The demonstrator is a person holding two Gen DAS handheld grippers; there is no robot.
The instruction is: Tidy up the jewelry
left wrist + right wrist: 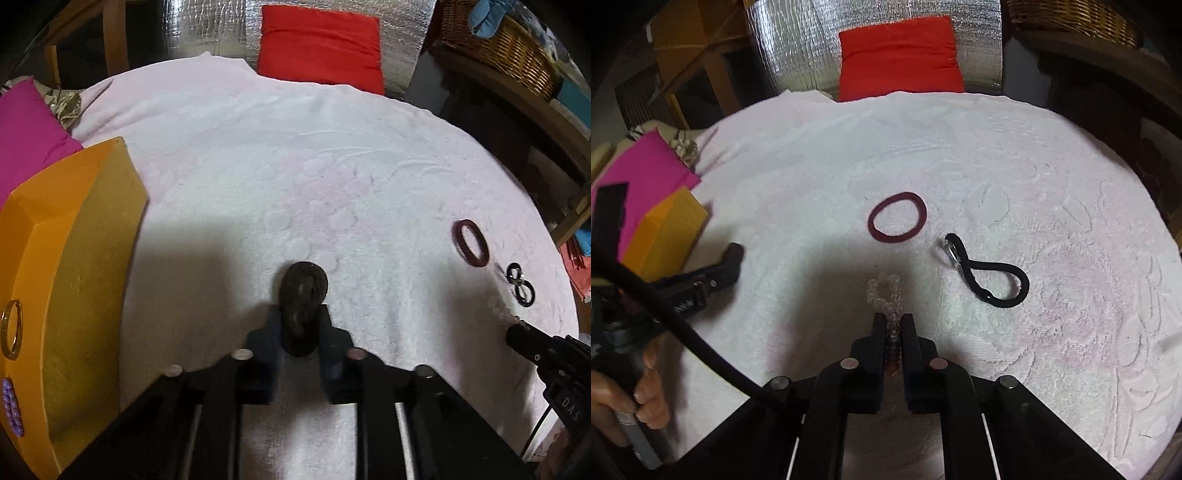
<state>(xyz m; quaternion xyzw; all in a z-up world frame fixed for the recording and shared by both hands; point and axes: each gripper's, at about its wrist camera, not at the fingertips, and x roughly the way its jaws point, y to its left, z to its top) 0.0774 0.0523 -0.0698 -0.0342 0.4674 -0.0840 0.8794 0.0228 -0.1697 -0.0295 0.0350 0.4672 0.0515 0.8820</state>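
Observation:
My left gripper (300, 314) is shut on a dark brown braided hair tie (303, 291), held just above the white towel (258, 166). The orange box (66, 280) stands to its left, with a gold ring (11, 328) and purple beads (13, 411) in it. My right gripper (893, 319) is shut on a clear bead bracelet (884, 291), whose loop sticks out past the fingertips. A maroon hair band (897, 218) and a black hair tie with a clear ring (986, 269) lie on the towel ahead of it. Both also show in the left wrist view, the maroon band (472, 243) and the black tie (520, 284).
A red cushion (321, 44) sits at the far edge of the towel. A pink cushion (26, 136) lies behind the orange box. A wicker basket (509, 48) stands at the back right. The left gripper (713, 280) shows at the left of the right wrist view.

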